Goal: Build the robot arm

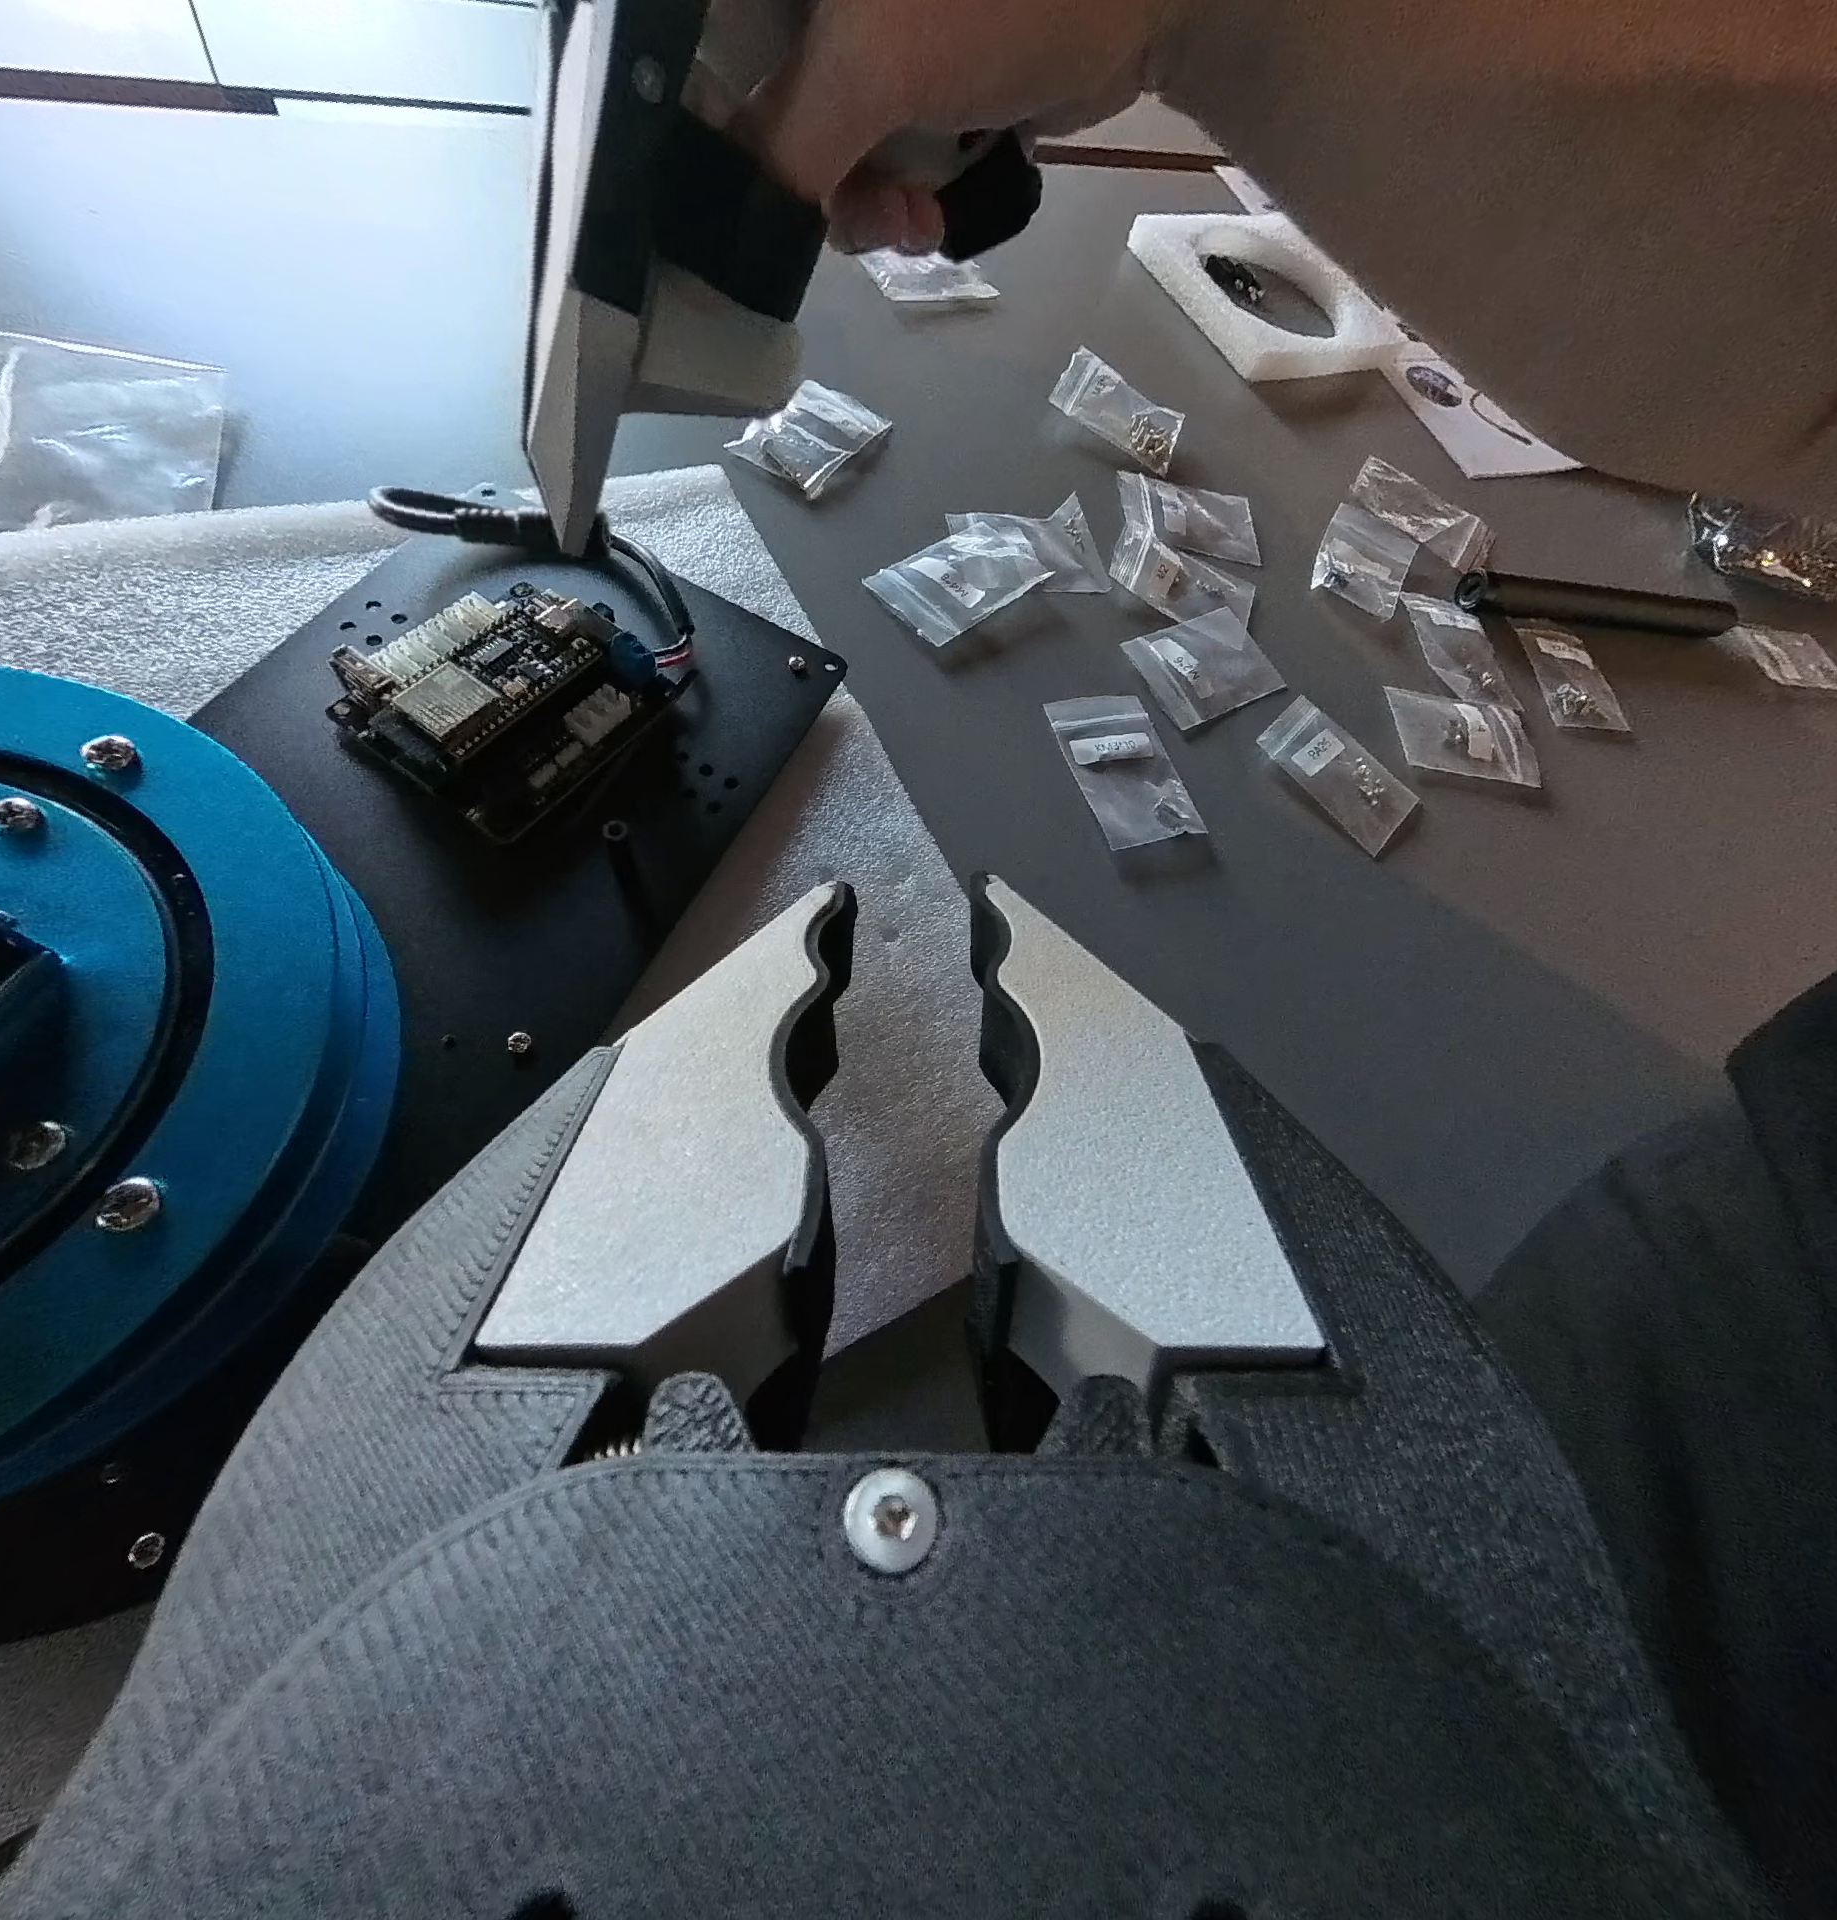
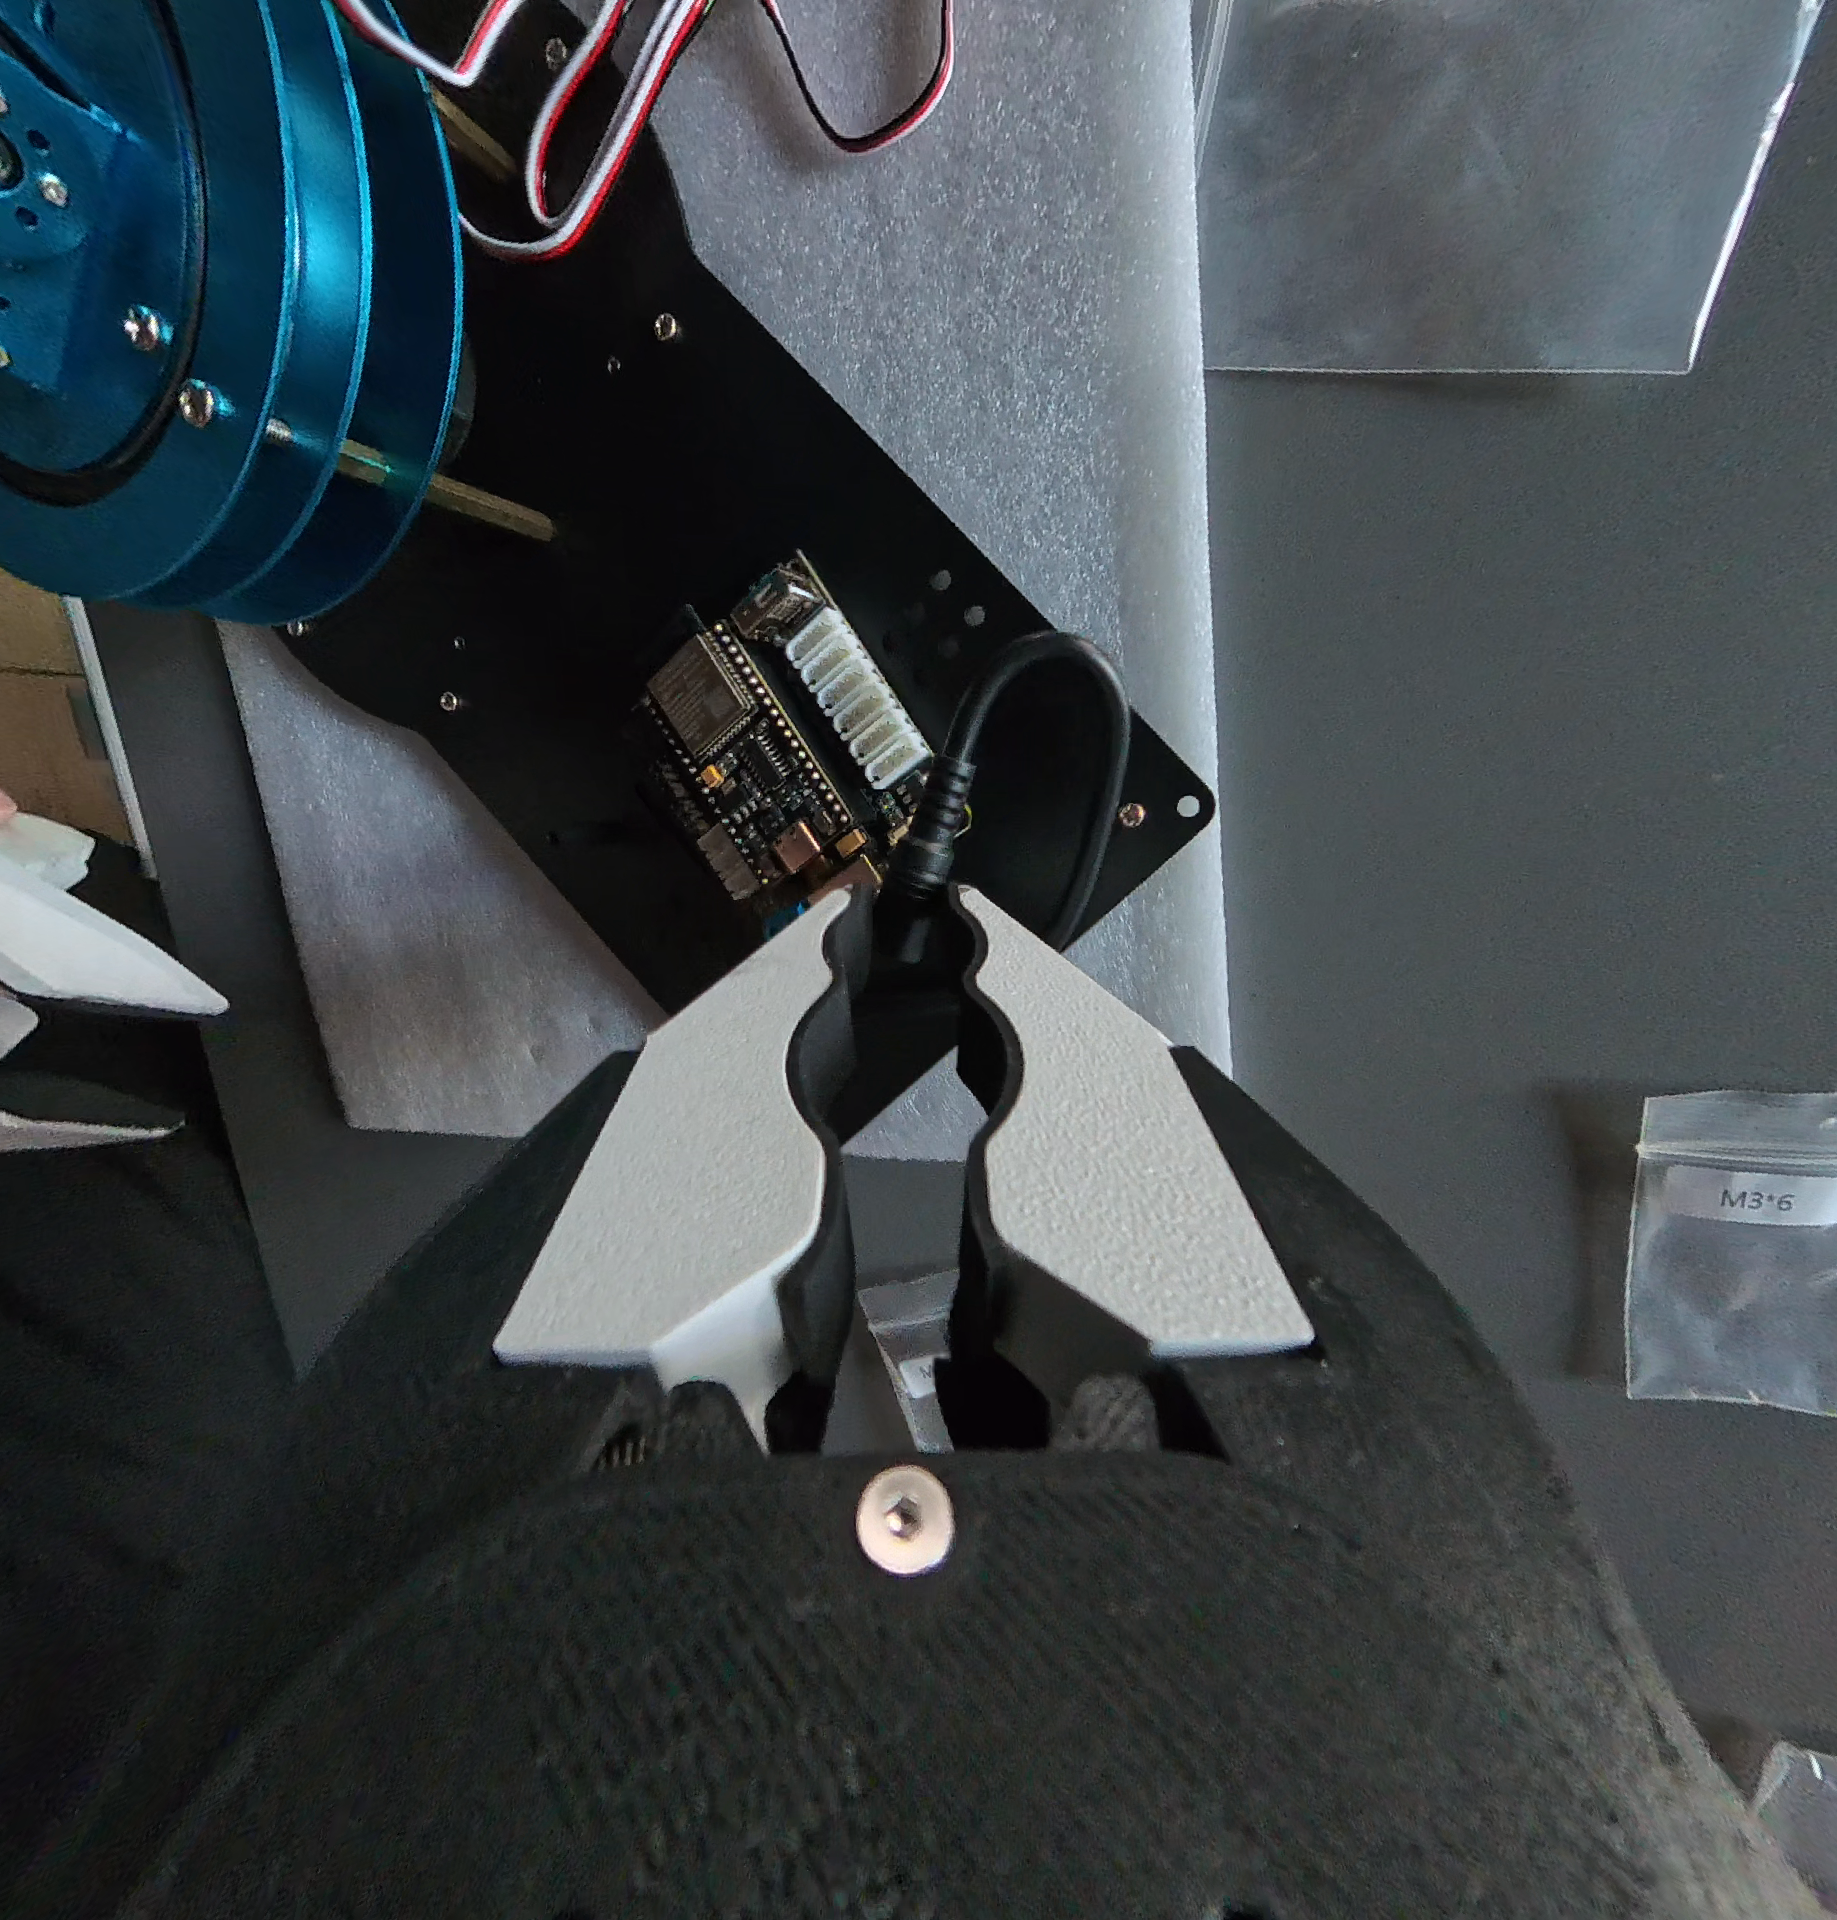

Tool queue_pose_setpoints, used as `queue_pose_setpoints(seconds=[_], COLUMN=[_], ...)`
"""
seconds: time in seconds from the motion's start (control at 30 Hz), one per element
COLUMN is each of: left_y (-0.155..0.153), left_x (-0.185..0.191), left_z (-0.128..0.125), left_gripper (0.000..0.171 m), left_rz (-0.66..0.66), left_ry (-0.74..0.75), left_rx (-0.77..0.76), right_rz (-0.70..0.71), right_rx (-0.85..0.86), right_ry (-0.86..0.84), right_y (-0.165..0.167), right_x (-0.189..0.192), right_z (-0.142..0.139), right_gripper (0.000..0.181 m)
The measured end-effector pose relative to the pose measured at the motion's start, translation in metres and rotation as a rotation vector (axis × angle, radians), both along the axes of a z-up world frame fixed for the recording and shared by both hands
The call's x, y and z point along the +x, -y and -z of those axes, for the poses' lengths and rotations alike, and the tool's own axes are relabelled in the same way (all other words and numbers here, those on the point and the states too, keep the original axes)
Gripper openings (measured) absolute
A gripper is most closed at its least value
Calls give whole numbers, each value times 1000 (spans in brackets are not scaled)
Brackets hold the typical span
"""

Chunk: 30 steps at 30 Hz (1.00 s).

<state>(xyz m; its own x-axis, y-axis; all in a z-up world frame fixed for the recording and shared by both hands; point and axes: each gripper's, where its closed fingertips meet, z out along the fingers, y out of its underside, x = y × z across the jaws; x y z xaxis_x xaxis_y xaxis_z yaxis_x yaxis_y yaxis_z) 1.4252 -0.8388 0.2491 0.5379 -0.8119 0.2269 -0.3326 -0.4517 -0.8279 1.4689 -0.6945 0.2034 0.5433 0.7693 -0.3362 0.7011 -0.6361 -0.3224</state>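
My right gripper point(image 2: 912, 902) is shut on a black barrel plug point(image 2: 929, 831) with a looped black cable point(image 2: 1096, 748), right at the edge of a small circuit board point(image 2: 779, 769). The board sits on a black base plate point(image 2: 623, 488) that also carries a blue round turntable point(image 2: 322, 312). In the left wrist view the right gripper point(image 1: 576, 530) points down at the plug point(image 1: 498, 516) behind the board point(image 1: 488, 707). My left gripper point(image 1: 912, 896) is open and empty, hovering over the white foam sheet point(image 1: 872, 790) beside the plate point(image 1: 540, 935) and the turntable point(image 1: 270, 987).
Several small clear bags of screws point(image 1: 1205, 665) lie on the dark table to the right, with a black cylinder tool point(image 1: 1600, 613) and a white foam block point(image 1: 1267, 301). A large clear bag point(image 2: 1465, 187) and a small labelled bag point(image 2: 1755, 1247) lie near the right gripper. Red, white and black wires point(image 2: 602, 135) cross the plate.
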Motion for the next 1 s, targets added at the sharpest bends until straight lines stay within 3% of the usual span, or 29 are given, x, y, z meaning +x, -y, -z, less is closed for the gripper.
queue_pose_setpoints(seconds=[0.63,0.9,1.0], left_y=[2,0,-1], left_x=[7,4,2], left_z=[3,3,2], left_gripper=[19,19,19], left_rz=[24,12,7], left_ry=[-11,-5,0], left_rx=[-12,-14,-14], right_rz=[-153,-250,-315], right_rx=[-11,59,204], right_ry=[42,28,32], right_y=[4,2,-6], right_x=[6,7,8], right_z=[15,12,2], right_gripper=[16,41,57])
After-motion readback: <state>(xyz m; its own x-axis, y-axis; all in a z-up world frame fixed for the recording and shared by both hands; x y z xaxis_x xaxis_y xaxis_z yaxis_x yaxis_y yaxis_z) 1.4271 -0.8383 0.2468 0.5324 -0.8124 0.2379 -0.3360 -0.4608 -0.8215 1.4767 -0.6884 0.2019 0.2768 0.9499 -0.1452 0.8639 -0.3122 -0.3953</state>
